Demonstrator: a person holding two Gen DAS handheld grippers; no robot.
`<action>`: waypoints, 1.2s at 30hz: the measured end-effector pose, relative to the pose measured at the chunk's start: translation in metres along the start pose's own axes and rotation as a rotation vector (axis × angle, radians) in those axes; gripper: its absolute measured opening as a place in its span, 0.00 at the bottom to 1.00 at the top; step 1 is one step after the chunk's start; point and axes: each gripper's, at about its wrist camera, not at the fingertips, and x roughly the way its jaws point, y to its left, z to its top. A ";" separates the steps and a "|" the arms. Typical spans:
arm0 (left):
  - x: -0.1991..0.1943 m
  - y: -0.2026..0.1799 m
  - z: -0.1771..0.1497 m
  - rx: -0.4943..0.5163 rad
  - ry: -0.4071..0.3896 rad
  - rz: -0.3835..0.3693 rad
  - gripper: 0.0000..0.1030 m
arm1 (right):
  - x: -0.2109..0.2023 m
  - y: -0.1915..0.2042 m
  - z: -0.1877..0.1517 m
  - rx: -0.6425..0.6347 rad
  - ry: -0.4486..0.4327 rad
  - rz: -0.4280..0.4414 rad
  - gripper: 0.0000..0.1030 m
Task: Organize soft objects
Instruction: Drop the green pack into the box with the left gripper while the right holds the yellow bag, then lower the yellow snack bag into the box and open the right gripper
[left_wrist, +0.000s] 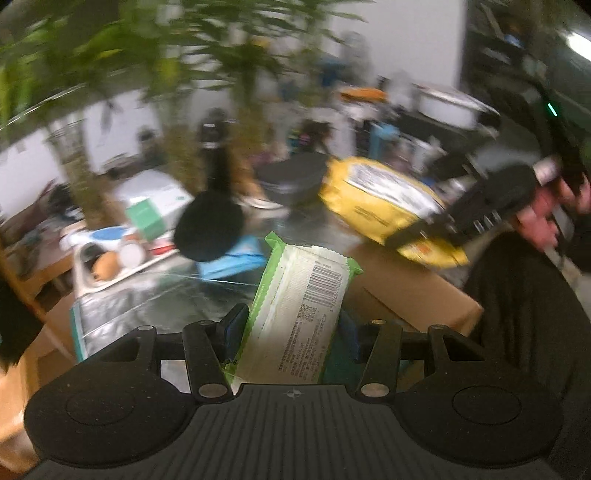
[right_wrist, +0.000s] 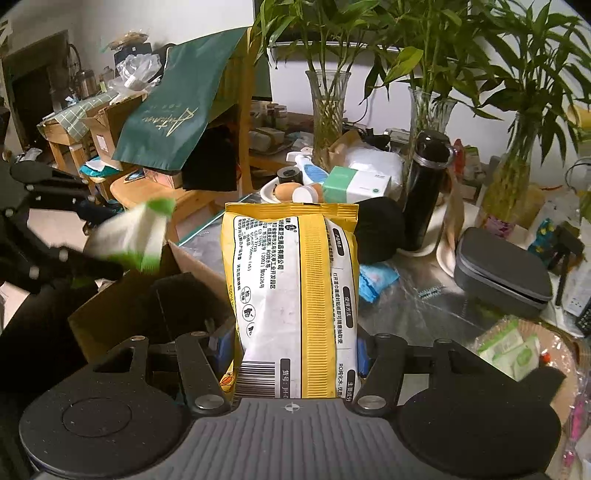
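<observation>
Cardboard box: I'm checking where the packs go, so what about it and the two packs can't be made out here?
- Cardboard box inside: right wrist view, dark, and the yellow pack covers part.
- Green pack lower end: left wrist view, behind the left tool.
- Yellow pack's base: right wrist view, behind the right tool.

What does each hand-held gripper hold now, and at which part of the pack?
The left hand-held gripper holds the green wipes pack by its lower end. The right hand-held gripper holds the yellow wipes pack by its lower end.
</observation>
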 end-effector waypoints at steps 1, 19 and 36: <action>0.002 -0.004 -0.002 0.028 0.006 -0.017 0.50 | -0.003 0.002 -0.002 -0.001 -0.001 -0.005 0.60; 0.008 -0.017 -0.027 0.116 0.022 -0.140 0.62 | -0.029 0.014 -0.023 0.041 0.002 -0.035 0.60; -0.017 -0.007 -0.046 -0.043 -0.016 0.060 0.62 | -0.019 0.026 -0.019 0.187 0.041 -0.018 0.60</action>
